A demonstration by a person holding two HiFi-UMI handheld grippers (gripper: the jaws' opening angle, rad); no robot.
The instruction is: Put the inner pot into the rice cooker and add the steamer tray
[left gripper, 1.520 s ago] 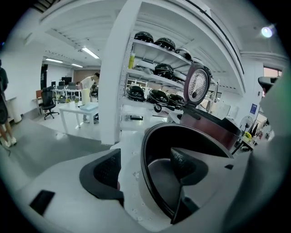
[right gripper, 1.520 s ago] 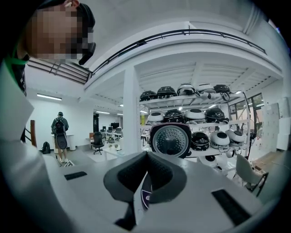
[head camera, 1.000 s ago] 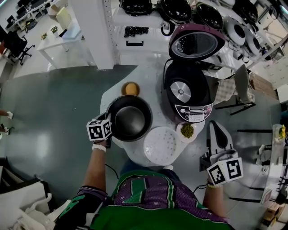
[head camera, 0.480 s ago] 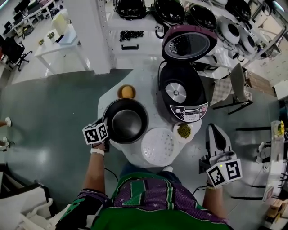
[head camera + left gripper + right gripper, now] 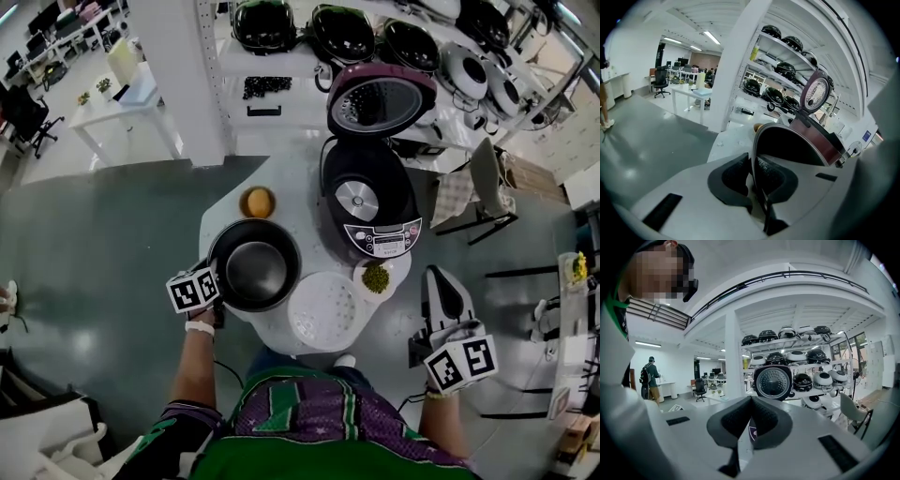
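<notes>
So the left gripper [image 5: 217, 285] jaws are pinching the inner pot [image 5: 255, 272] rim, and the right gripper [image 5: 439, 323] jaws are sitting closed, empty. I'd be carrying it level into the rice cooker [image 5: 367, 204].

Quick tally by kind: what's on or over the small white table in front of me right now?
Rice cooker: 1
Inner pot: 1
Steamer tray: 1
Small bowls: 2, the green-filled bowl and the orange-filled bowl
Total: 5
</notes>
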